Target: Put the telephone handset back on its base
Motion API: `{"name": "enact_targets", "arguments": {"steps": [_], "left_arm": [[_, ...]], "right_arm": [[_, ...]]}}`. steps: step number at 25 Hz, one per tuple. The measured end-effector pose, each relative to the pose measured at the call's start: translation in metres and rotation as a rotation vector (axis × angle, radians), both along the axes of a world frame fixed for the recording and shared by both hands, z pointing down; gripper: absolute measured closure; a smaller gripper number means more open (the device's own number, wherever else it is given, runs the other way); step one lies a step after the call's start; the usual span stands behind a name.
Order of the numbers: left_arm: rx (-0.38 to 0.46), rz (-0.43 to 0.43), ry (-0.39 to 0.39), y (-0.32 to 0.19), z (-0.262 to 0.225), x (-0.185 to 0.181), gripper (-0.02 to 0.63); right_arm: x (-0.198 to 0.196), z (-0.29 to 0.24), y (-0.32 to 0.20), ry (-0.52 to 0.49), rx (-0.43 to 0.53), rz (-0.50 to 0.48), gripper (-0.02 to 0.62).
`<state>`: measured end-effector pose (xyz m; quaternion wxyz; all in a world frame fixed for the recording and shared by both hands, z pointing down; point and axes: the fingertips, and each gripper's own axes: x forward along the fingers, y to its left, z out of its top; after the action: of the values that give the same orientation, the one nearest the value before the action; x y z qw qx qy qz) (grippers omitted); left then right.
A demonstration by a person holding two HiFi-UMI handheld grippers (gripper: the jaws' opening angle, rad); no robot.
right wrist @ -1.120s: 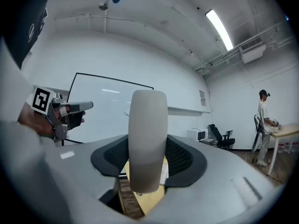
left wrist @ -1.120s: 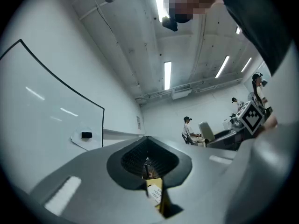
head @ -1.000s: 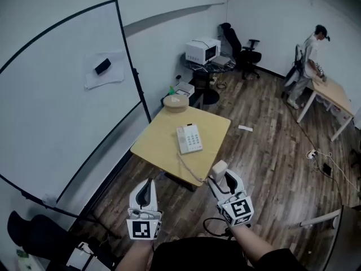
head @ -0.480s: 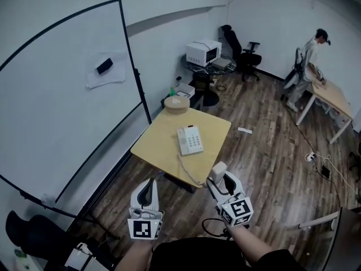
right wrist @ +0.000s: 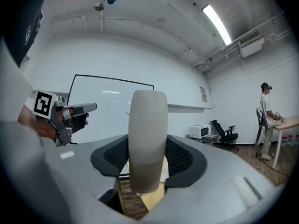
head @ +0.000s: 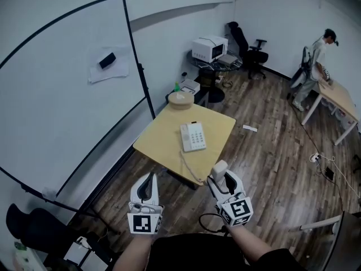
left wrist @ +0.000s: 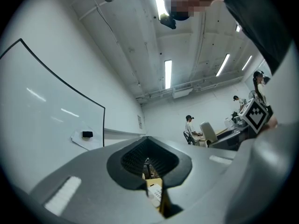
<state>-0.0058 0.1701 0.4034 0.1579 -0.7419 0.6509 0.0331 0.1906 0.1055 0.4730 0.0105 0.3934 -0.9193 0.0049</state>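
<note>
The white telephone base (head: 193,137) lies on a light wooden table (head: 161,140), its coiled cord (head: 189,171) running off the near edge. The white handset (head: 219,170) stands upright between the jaws of my right gripper (head: 222,176), which is shut on it well short of the table; it fills the middle of the right gripper view as the handset (right wrist: 147,139). My left gripper (head: 148,188) hangs beside it at the left, jaws shut with nothing in them. Through the narrow slit of the left gripper (left wrist: 152,185) a sliver of the table and phone shows.
A large whiteboard (head: 67,89) stands left of the table. A round box (head: 180,99) sits on the table's far corner. Behind it are a microwave (head: 207,48) and an office chair (head: 248,49). A person (head: 316,66) works at a desk (head: 341,97) on the far right.
The view has shifted slightly; the table and phone sit a little further right and lower in the head view. Both grippers keep their places and the handset stays gripped.
</note>
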Motion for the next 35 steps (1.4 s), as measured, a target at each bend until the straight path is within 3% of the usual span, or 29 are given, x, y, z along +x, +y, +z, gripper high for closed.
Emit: {"name": "enact_targets", "arguments": {"steps": [14,22,25,29,35], "left_arm": [[0.024,-0.026,0.003,-0.031,0.004,-0.015,0.606],[-0.001,0.023,0.031,-0.102,0.014,-0.055,0.606],[-0.047,0.044,0.033,-0.134,0.017,-0.072,0.606],[-0.003,0.08,0.036,-0.174,0.008,-0.097,0.606],[-0.001,0.132,0.055,-0.223,0.005,-0.129,0.606]], "right_arm": [[-0.018,0.005,-0.031,-0.021,-0.015,-0.034,0.36],[-0.059,0.011,-0.081,0.013,-0.028,0.015,0.36],[-0.083,0.014,-0.102,0.023,-0.033,0.02,0.36],[-0.11,0.016,-0.128,0.038,-0.042,0.038,0.36],[-0.142,0.014,-0.162,0.068,-0.053,0.087,0.36]]}}
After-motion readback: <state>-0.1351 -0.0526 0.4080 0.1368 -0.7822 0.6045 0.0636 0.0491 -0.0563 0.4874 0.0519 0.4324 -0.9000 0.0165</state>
